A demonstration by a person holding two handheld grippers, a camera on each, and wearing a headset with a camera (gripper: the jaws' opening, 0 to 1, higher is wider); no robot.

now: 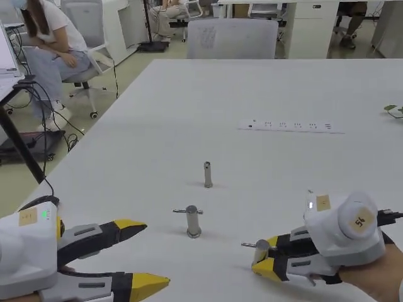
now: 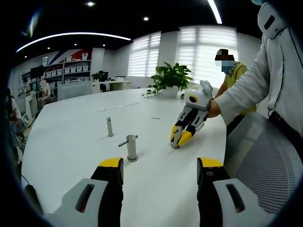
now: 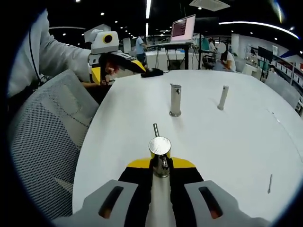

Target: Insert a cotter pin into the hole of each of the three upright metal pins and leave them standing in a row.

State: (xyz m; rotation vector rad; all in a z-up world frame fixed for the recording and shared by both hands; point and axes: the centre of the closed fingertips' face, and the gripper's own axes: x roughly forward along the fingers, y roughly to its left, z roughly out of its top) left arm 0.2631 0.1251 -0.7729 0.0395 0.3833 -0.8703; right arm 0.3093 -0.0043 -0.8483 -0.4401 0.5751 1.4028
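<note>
Head view: white desk (image 1: 189, 94). At its front edge, left side, yellow-tipped left gripper (image 1: 148, 255), jaws spread wide, holding nothing. Toward the front right, yellow-tipped right gripper (image 1: 262, 256) closed on a stubby silver metal pin (image 1: 261, 247) standing on the desk, a thin cotter pin (image 1: 247, 245) poking from its side. Mid-desk, a thicker silver metal pin (image 1: 192, 221), upright, crossed by another cotter pin. Beyond it, a slim silver metal pin (image 1: 207, 174), upright. Farther back, a long white power strip (image 1: 289, 126).

Left gripper view: own jaws parted and empty. Thicker pin (image 2: 131, 149) just ahead, slim pin (image 2: 110, 126) behind it, right gripper (image 2: 181, 137) to the right.

Right gripper view: jaws clamped around the stubby pin (image 3: 160, 146). Thicker pin (image 3: 175, 100) and slim pin (image 3: 223, 97) beyond. Left gripper (image 3: 113, 59) at the far desk edge. Loose thin cotter pin (image 3: 270, 183) lying near the right edge.
</note>
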